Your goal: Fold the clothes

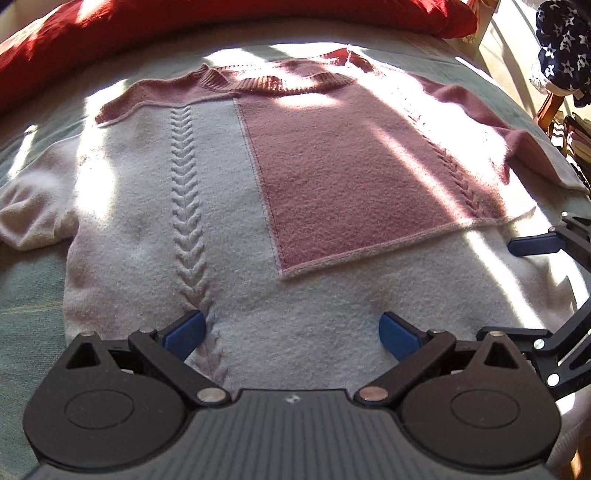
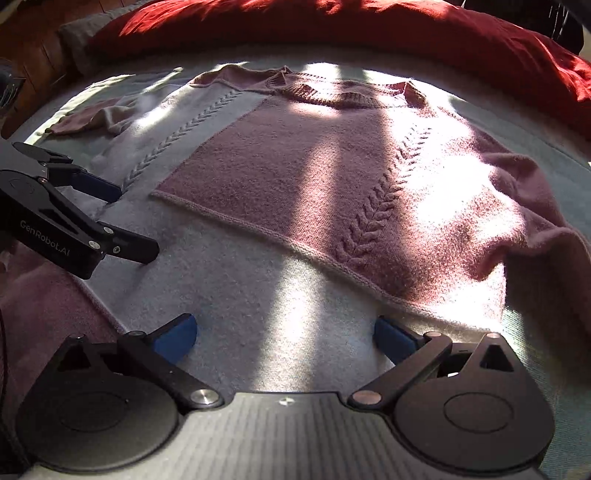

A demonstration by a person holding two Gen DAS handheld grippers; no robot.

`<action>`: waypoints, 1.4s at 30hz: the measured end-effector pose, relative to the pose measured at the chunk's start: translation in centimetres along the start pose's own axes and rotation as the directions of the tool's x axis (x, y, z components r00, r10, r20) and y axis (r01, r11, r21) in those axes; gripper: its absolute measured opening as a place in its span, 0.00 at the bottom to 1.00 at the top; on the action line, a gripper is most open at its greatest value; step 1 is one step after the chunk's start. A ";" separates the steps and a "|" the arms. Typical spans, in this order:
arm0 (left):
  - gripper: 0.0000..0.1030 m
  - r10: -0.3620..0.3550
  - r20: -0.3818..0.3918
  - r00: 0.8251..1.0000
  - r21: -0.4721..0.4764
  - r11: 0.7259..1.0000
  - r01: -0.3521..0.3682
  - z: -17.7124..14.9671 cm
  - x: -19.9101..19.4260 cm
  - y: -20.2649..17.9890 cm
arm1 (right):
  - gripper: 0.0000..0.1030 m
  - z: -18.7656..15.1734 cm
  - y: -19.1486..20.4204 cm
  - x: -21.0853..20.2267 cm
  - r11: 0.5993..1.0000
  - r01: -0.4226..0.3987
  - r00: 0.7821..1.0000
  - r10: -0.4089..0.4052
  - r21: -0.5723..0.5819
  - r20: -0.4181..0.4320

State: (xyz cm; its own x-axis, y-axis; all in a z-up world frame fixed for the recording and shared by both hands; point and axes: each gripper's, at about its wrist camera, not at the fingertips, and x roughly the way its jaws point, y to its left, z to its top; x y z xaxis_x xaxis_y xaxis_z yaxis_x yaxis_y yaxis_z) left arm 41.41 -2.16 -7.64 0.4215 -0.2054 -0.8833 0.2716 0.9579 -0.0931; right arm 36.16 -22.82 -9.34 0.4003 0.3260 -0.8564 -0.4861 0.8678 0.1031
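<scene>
A knit sweater lies flat on the bed, pale cream with a dusty pink panel and braided cable lines. My left gripper hovers open over the cream hem, nothing between its blue pads. In the right wrist view the same sweater spreads ahead, and my right gripper is open above the cream lower part near the hem. The left gripper shows at the left edge of that view, open. The right gripper's blue fingertip appears at the right edge of the left wrist view.
A red blanket lies across the far side of the bed. The light green bedsheet borders the sweater. A dark star-patterned cloth hangs at the far right. Strong sunlight stripes cross the fabric.
</scene>
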 end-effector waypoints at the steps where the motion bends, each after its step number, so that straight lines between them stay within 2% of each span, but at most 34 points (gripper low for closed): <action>1: 0.97 -0.008 0.001 1.000 0.001 1.000 0.008 0.3 0.0 0.0 | 1.00 -0.5 0.1 -0.3 1.000 0.005 1.000 -0.005 0.003 -0.008; 6: 0.97 -0.051 0.005 0.999 0.008 0.999 0.051 1.6 -0.3 -0.1 | 1.00 -1.6 -0.4 -1.6 0.994 0.015 0.997 -0.007 0.105 -0.075; 14: 0.97 -0.127 0.039 0.991 0.056 0.991 0.125 4.5 0.0 -2.1 | 1.00 -0.6 -2.7 -1.4 0.953 -0.029 0.995 0.055 0.301 -0.079; 18: 0.97 -0.092 0.046 0.995 0.114 0.990 0.087 5.2 0.3 -4.0 | 1.00 -0.5 -3.9 -2.1 0.946 -0.088 0.992 0.110 0.311 -0.055; 21: 0.97 -0.062 0.042 0.997 0.091 0.994 0.058 5.6 0.4 -4.8 | 1.00 -0.2 -5.4 -3.2 0.940 -0.134 0.989 0.146 0.315 -0.015; 24: 0.97 -0.064 0.037 0.997 0.049 0.997 0.062 6.2 0.6 -5.7 | 1.00 -0.1 -8.0 -5.0 0.942 -0.115 0.993 0.114 0.314 0.022; 29: 0.97 -0.051 0.071 0.996 0.054 0.997 0.048 8.0 0.5 -8.6 | 1.00 -0.2 -15.7 -7.8 0.933 -0.017 0.998 -0.006 0.359 0.061; 33: 0.97 -0.049 0.081 0.995 0.072 0.996 0.043 9.1 1.1 -10.9 | 1.00 -0.3 -22.7 -9.2 0.897 0.067 0.988 -0.121 0.436 0.097; 36: 0.97 -0.050 0.076 0.996 0.079 0.996 0.044 9.5 1.7 -12.4 | 1.00 -0.6 -27.7 -8.8 0.853 0.075 0.980 -0.159 0.516 0.120; 39: 0.97 -0.046 0.060 0.997 0.090 0.995 0.041 9.7 2.4 -13.7 | 1.00 -0.7 -31.2 -6.8 0.812 0.048 0.986 -0.131 0.581 0.101; 42: 0.97 -0.043 0.051 0.998 0.106 0.994 0.037 9.8 2.9 -14.9 | 1.00 -1.0 -32.5 -4.6 0.812 0.135 0.986 -0.165 0.568 0.002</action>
State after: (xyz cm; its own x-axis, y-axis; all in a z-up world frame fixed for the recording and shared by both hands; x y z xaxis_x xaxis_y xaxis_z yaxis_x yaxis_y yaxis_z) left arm 47.11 -18.95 -4.27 0.4528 -0.2558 -0.8541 0.3775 0.9228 -0.0763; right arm 49.34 -52.84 -9.25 0.4766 0.1789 -0.8607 0.1005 0.9616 0.2555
